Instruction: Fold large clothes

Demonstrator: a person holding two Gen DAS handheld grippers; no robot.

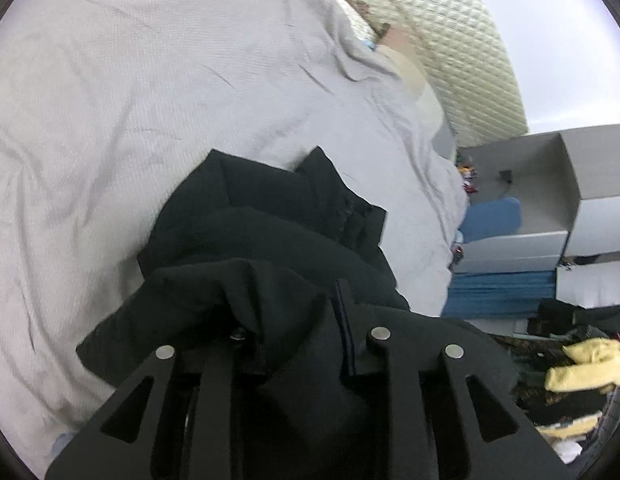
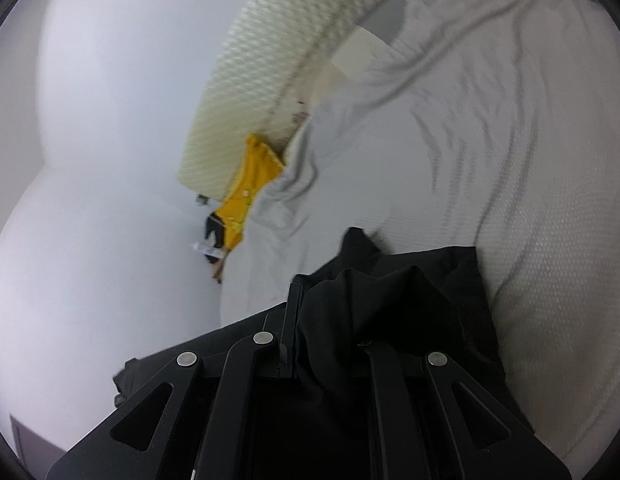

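Left gripper (image 1: 293,320) jaws part-open, black garment (image 1: 269,216) bunched between them; right gripper (image 2: 322,344) clenched on it. Garment lies crumpled on the bed (image 1: 109,100): folding barely begun, flattening outstanding.

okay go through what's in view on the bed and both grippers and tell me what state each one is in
black garment: bunched up, lying on the bed cover, draped over both grippers.
left gripper: black cloth between its fingers; grip not clear.
right gripper: shut on the black garment.
grey bed cover: spread out, wrinkled.
yellow garment: crumpled at the bed's edge, unfolded.
grey boxes: stacked beside the bed, the top one open.
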